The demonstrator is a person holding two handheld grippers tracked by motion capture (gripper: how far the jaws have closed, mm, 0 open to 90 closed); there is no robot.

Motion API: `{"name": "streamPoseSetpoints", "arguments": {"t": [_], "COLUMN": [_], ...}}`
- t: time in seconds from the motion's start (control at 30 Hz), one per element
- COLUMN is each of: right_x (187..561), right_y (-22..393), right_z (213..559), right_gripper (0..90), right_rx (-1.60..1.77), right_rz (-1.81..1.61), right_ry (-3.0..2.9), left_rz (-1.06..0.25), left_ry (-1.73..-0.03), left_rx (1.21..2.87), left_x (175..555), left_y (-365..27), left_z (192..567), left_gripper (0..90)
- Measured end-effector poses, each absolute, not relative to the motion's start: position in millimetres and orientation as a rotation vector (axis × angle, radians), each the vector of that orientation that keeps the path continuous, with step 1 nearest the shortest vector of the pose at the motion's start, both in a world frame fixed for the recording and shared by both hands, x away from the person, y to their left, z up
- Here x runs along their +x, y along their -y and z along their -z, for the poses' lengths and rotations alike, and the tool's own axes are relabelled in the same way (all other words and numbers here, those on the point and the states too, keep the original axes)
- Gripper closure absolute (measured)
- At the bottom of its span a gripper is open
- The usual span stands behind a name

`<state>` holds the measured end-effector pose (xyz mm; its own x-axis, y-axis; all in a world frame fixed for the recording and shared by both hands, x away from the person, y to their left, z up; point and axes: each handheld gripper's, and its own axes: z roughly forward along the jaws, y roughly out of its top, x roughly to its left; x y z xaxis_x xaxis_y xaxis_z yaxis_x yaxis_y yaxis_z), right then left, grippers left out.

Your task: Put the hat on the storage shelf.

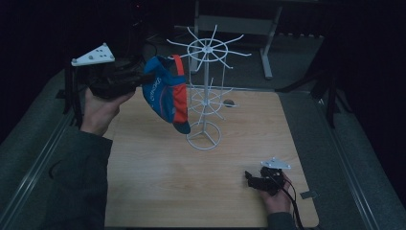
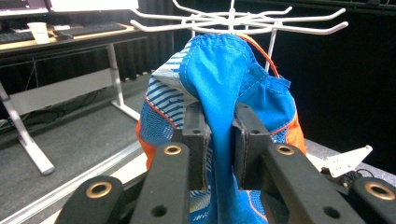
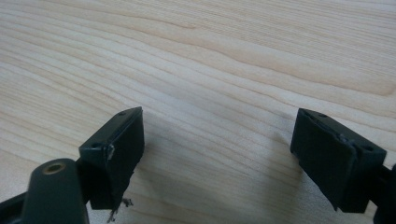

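Blue and orange fabric, a cap (image 1: 165, 93), hangs in the upper middle of the high view, just beside the white wire rack (image 1: 207, 91). The left gripper (image 1: 143, 79), raised at upper left by a bent hand (image 1: 100, 112), is clamped on a fold of it. At lower right, the right gripper (image 1: 251, 178) sits low over the wooden table (image 1: 191, 182), jaws wide apart and holding nothing.

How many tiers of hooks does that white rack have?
2: the upper tier level with the blue-and-orange cap held in the left hand-held gripper, and a lower tier beside the cap's brim.
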<state>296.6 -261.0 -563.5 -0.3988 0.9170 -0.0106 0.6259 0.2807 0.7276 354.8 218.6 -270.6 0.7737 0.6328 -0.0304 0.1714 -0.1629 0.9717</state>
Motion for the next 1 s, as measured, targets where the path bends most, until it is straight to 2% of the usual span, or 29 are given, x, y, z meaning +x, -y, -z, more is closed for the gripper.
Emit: {"name": "streamPoseSetpoints", "arguments": {"t": [0.5, 1.0], "right_x": [296.7, 296.6], "right_y": [261.0, 261.1], "right_z": [563.5, 563.5], "right_gripper": [17.3, 17.3], "right_rx": [1.385, 1.385], "right_rz": [-0.908, -0.908], "right_ry": [-2.126, -2.127], "left_rz": [-0.460, -0.501], "left_ry": [-0.644, -0.656], "left_rx": [1.718, 1.718], "left_x": [354.0, 351.9], "left_y": [-217.2, -216.8], "left_z": [270.1, 268.5], "left_gripper": [69.7, 54.0]}}
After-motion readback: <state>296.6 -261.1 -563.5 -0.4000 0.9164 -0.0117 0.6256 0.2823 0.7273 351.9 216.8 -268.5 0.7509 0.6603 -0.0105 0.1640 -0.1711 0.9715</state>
